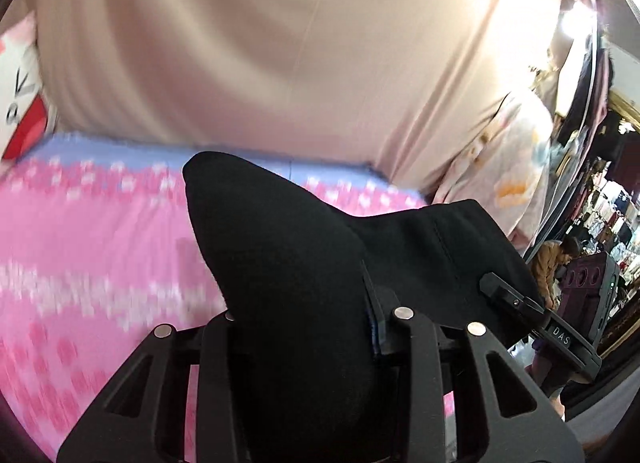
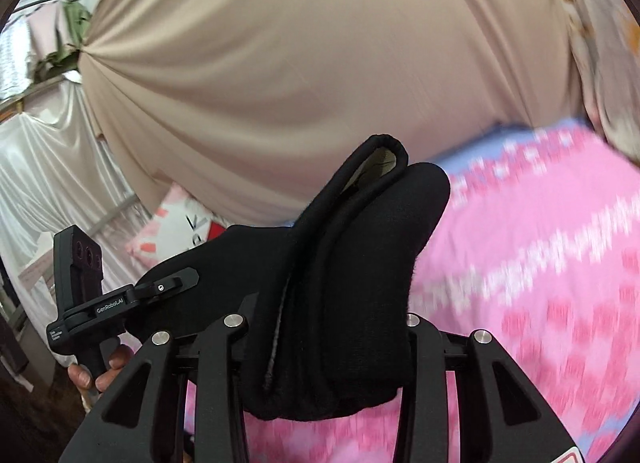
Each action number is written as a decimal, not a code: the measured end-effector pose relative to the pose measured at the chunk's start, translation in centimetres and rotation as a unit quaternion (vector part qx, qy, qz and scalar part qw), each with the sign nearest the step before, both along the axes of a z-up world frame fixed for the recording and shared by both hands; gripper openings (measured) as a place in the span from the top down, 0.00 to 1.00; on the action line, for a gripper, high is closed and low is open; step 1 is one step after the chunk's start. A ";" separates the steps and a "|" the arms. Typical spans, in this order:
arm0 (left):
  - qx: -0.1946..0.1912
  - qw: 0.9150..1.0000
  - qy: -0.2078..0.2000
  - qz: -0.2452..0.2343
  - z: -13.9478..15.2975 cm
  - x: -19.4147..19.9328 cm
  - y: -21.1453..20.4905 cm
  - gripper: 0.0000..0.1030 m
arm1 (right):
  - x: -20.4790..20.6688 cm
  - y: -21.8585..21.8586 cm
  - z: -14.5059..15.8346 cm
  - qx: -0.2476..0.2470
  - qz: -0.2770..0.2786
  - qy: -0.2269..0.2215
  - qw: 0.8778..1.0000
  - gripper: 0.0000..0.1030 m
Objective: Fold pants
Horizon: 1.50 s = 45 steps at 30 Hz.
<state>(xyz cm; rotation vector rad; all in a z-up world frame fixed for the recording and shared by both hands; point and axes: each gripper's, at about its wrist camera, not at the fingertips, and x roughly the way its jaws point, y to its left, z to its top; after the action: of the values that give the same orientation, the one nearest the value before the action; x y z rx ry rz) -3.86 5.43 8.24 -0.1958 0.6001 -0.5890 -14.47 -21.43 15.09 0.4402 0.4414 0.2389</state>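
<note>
One pair of black pants (image 1: 288,263) is hanging between two grippers above a bed with a pink sheet (image 1: 92,247). The left gripper (image 1: 308,327) is clamping a thick fold of the cloth; its fingers are hidden under the fabric, which is bulging up and forward out of the jaws. The right gripper (image 2: 324,327) is likewise clamping a bunched fold, with a hem loop (image 2: 384,151) sticking up toward the far edge of the bed. In each view the other gripper is showing at the side, gripping the same garment, so the pants are stretching sideways from one gripper to the other, long axis running across, parallel to the far edge of the bed. How the rest of the pants is lying below I cannot tell. One hand (image 2: 100,375) is gripping the handle of the left gripper. One beige curtain (image 1: 260,55) is hanging behind the bed, and one pillow (image 2: 180,231) is lying at the far left corner.
</note>
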 end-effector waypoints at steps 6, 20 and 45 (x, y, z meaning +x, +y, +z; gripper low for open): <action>0.005 0.998 -0.065 0.010 3.9 5.0 -1.3 0.68 | 7.4 -1.6 4.1 -0.044 0.003 -0.070 0.997 0.66; 0.109 0.993 0.030 0.035 -13.9 31.8 -7.6 0.59 | 34.2 -10.4 -18.3 0.053 -0.026 0.185 0.981 0.58; 0.291 0.940 0.028 0.176 -16.8 32.5 -11.1 0.04 | 35.0 -4.0 -12.7 -0.127 -0.033 0.167 0.977 0.84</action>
<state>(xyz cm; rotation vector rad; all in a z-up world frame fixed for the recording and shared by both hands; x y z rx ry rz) 28.63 -5.66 -8.57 0.2389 0.7494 -0.0432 20.57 -25.40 2.39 0.2420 0.7753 0.0412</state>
